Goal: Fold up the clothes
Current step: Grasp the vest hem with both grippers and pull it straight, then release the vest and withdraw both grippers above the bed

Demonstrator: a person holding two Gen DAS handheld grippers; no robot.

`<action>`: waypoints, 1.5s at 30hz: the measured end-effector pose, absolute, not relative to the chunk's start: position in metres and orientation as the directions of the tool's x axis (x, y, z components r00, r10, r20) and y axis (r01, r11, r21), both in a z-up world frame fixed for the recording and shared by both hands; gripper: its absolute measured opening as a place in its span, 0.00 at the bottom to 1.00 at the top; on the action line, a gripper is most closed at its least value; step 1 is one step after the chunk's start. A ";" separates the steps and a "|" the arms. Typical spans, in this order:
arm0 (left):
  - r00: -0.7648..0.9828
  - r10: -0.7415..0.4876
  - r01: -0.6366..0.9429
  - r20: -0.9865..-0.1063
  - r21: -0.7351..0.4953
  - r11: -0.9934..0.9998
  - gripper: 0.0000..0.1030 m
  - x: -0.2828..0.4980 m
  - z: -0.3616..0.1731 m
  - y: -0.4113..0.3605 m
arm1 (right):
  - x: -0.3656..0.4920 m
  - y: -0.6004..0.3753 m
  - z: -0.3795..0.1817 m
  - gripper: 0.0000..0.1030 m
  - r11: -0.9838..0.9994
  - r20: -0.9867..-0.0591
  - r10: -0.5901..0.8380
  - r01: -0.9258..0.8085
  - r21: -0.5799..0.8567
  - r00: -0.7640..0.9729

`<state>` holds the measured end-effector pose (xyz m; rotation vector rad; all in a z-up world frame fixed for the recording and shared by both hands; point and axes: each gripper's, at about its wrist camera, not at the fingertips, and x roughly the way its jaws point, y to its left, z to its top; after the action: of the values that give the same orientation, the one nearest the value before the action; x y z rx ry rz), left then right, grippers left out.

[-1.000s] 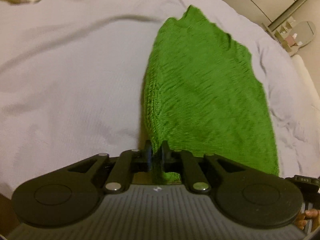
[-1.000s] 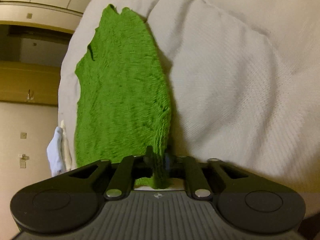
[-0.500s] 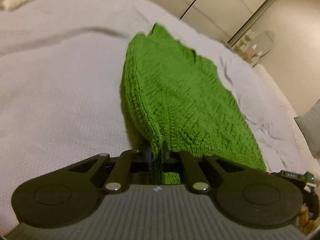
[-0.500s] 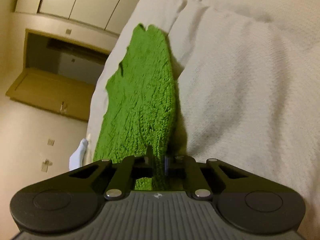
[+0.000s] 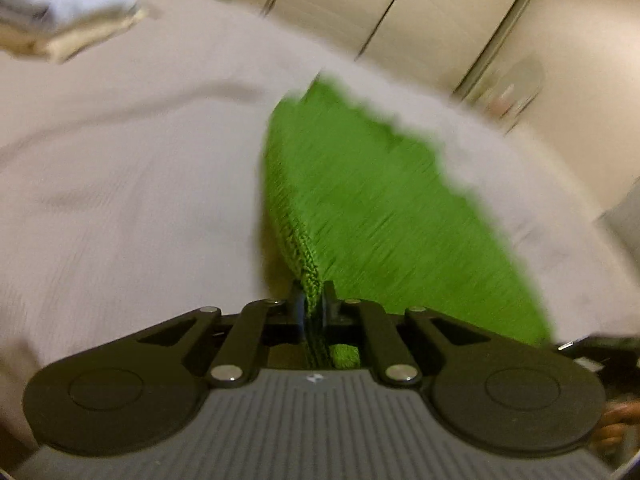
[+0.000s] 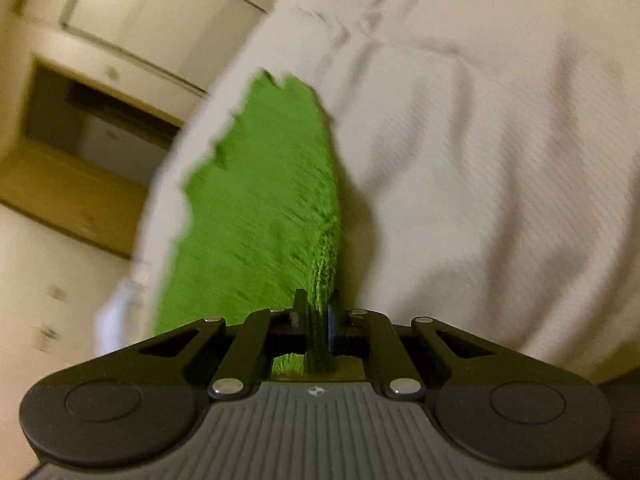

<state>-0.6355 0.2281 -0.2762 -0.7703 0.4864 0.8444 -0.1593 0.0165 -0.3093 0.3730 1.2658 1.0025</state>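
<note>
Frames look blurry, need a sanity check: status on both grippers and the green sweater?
Left gripper shut on green sweater edge. Right gripper shut on it too. Sweater stretched out over the bed. Nothing in the way.

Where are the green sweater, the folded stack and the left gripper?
green sweater (image 5: 380,200): left wrist view, knitted middle.
folded stack (image 5: 60,20): left wrist view, top layer.
left gripper (image 5: 314,304): left wrist view, between fingertips.

Swung since a second ago: green knitted garment (image 5: 384,208) now narrower and blurred before the left gripper (image 5: 313,298), more wardrobe doors (image 5: 360,4) showing; wooden wall niche (image 6: 80,136) larger beyond the right gripper (image 6: 316,306).
</note>
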 end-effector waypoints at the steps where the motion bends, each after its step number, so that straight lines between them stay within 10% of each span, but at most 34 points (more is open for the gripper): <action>1: 0.561 0.471 -0.821 -0.681 -0.388 0.418 0.06 -0.633 -0.277 0.229 | -0.161 0.019 -0.310 0.14 0.569 -0.635 0.772 -0.413 0.711 -0.030; 6: 0.423 0.536 -0.880 -0.731 -0.189 0.436 0.13 -0.624 -0.232 0.216 | -0.183 0.038 -0.272 0.53 0.683 -0.773 0.623 -0.565 0.463 0.120; 10: 0.448 0.600 -0.856 -0.663 -0.126 0.501 0.17 -0.623 -0.212 0.191 | -0.223 0.031 -0.242 0.64 0.624 -0.689 0.674 -0.704 0.339 0.266; 13: 0.510 0.595 -0.812 -0.621 -0.118 0.572 0.22 -0.606 -0.219 0.179 | -0.249 0.034 -0.252 0.64 0.553 -0.612 0.734 -0.783 0.284 0.296; 20: 0.430 0.502 -0.842 -0.751 -0.132 0.523 0.22 -0.583 -0.263 0.181 | -0.258 0.056 -0.287 0.62 0.613 -0.769 0.575 -0.770 0.178 0.280; 26: 0.400 0.538 -0.844 -0.742 -0.071 0.531 0.37 -0.587 -0.222 0.142 | -0.286 0.017 -0.250 0.86 0.650 -0.737 0.606 -0.721 0.240 0.300; 45: 0.391 0.640 -0.851 -0.661 0.006 0.526 0.66 -0.597 -0.137 0.061 | -0.342 -0.027 -0.155 1.00 0.556 -0.617 0.719 -0.798 0.233 0.321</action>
<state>-0.5969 0.0607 -0.1373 -0.3620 0.6608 0.9729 -0.3417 -0.0271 -0.1553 -0.1213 0.7423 0.9988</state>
